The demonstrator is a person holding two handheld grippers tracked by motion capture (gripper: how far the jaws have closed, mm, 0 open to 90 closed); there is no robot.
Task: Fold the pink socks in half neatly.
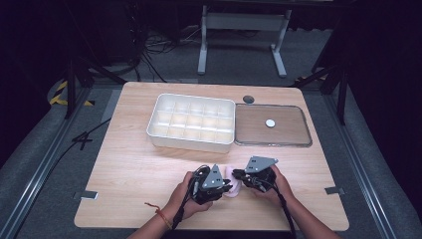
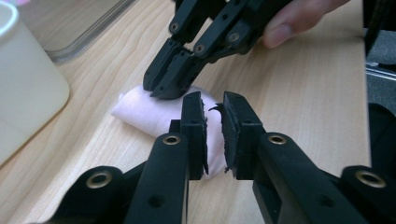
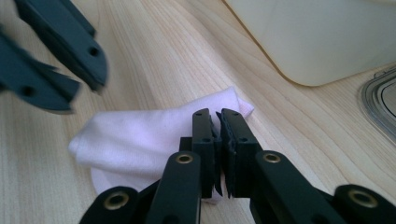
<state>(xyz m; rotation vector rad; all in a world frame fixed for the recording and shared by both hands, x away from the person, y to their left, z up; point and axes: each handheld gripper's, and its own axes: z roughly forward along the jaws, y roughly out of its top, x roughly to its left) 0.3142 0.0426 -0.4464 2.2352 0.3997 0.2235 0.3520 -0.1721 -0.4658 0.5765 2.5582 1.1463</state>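
A small pale pink cloth lies folded on the wooden table near the front edge, between the two hand-held grippers. My right gripper is shut, its tips pinched on one end of the cloth; in the left gripper view the right gripper presses down on the cloth's far side. My left gripper is shut too, with a thin slit between its pads, and hangs just over the cloth's other end. In the right gripper view the left gripper is blurred and clear of the fabric.
A white compartment tray stands behind the hands at mid table. To its right lies a clear lid with a small white disc on it. A dark round spot sits at the back. Bare wood flanks both hands.
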